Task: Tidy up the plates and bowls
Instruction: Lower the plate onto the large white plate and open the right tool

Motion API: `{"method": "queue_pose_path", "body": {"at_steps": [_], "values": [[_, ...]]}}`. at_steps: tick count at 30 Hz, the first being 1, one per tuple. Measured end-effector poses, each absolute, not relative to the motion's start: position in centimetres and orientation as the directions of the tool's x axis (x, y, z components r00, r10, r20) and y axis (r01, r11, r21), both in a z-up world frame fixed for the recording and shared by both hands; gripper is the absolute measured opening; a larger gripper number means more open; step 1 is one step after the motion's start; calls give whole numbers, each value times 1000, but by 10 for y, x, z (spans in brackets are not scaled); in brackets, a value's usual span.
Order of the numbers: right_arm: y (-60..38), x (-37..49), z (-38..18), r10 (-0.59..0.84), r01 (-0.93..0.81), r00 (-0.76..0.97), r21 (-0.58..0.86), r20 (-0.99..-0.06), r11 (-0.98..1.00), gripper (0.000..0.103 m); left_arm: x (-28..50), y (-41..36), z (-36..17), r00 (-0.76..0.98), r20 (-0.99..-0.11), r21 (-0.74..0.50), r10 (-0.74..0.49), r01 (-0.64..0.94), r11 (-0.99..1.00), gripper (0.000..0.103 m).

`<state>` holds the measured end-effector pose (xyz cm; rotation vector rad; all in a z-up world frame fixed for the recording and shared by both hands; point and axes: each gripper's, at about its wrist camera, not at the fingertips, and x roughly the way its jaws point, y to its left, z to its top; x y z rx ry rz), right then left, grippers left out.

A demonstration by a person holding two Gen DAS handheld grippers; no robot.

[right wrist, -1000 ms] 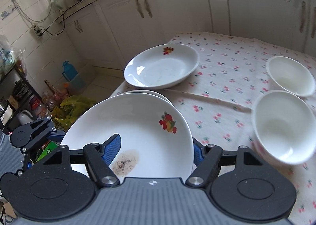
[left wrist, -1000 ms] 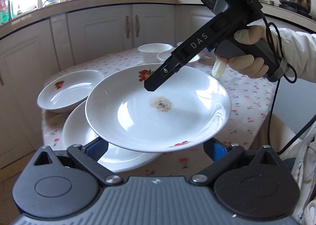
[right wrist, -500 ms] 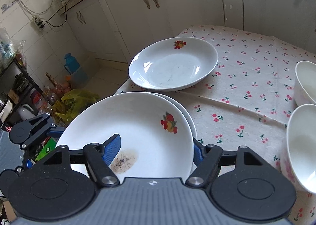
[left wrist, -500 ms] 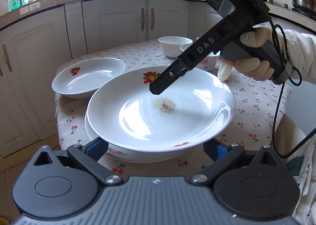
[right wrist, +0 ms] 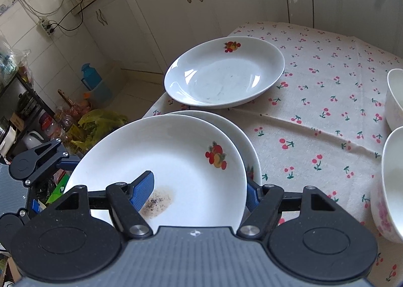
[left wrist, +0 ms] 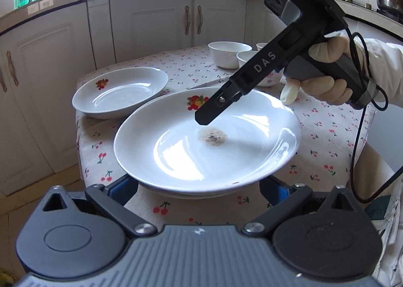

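A table (right wrist: pixel 314 115) is covered by a cream cloth printed with red cherries. Near its far left corner, a white deep plate (right wrist: pixel 224 72) with a fruit motif is set directly on the cloth. At the near edge, a second white plate (right wrist: pixel 245 140) is seen on the cloth, largely hidden under another plate. Toward the right side, white bowls (left wrist: pixel 229 54) are grouped close together, one edged with pink flowers (right wrist: pixel 385 214).

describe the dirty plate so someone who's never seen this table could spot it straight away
On the cherry-print tablecloth, find the corner nearest the floor clutter. There one white fruit-motif plate sits atop another plate. Unlike the clean plate behind, it has a brown speckled stain.
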<state>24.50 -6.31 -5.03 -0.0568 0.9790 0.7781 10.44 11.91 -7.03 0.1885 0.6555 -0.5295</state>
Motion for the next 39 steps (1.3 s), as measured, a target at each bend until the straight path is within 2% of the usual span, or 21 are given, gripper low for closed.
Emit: {"method": "queue_pose_path", "body": {"at_steps": [19,29,34,39], "values": [[-72,233,-38,533,-565,324,292,-781,771,78,105,124,-71,672,-611,-27,-420,512,858,102],[-66,212,-29,452,-564,367,192,-813,803,80,103,122,-70,684,-602,-20,-413,504,864,102],[-57,201,-32,353,-550,395,89,-848,830,84,99,118,-70,690,-596,-15,-411,502,864,102],[-56,190,-36,343,-563,412,60,-844,824,86,102,125,-66,698,-578,-63,-422,478,876,102]]}}
